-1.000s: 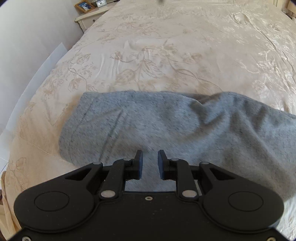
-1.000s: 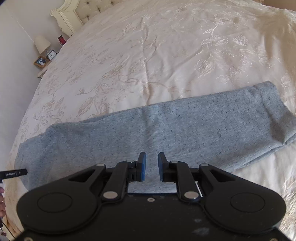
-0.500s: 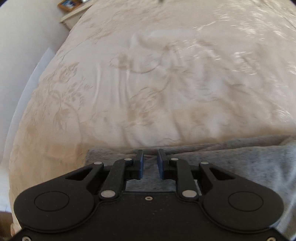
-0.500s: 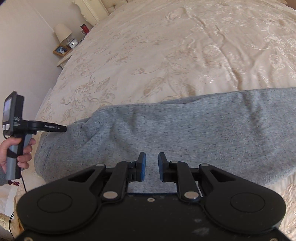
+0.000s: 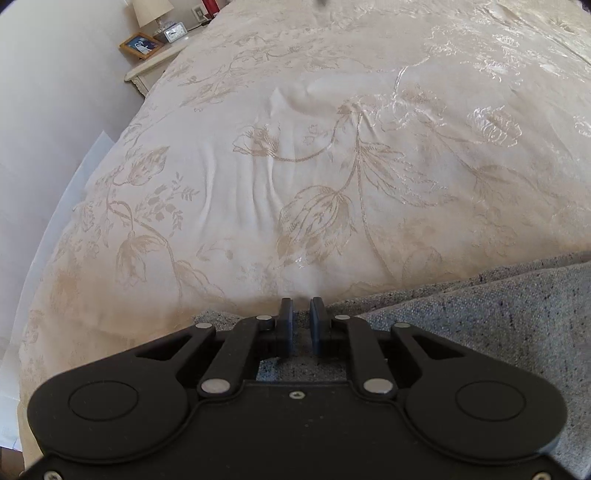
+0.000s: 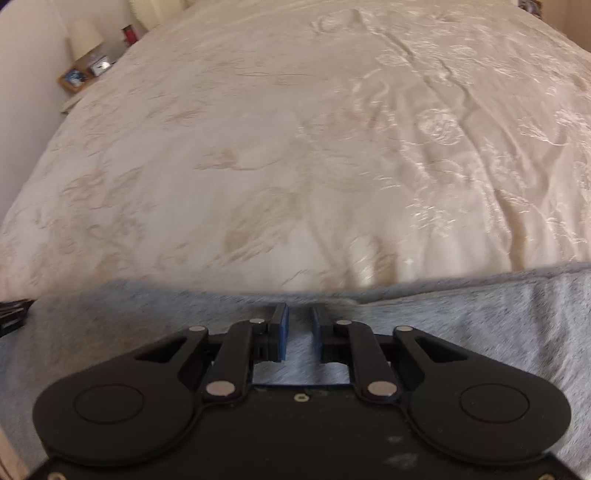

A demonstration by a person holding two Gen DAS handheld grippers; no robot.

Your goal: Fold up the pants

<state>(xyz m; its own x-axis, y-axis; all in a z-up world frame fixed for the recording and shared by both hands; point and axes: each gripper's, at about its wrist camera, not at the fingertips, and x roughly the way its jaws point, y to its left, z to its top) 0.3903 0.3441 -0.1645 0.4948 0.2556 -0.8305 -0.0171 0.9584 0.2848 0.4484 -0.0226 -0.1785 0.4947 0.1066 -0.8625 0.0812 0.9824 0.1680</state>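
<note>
The grey knit pants lie across a cream floral bedspread, folded lengthwise into a long band. My left gripper points steeply down at the band's far edge, near its left end. Its jaws are closing, with a pinch of grey fabric filling the narrow gap between the pads. In the blurred right wrist view the pants spread under my right gripper. Its fingers stand apart over the same far edge, with fabric beneath and between them.
A nightstand with a lamp, a photo frame and a clock stands at the back left by the wall. Part of the other gripper shows at the left edge of the right wrist view.
Both grippers came down and forward to the pants' far edge. The left jaws narrowed onto the fabric. The right gripper slid left along the band, and the hand seen earlier left its view.
</note>
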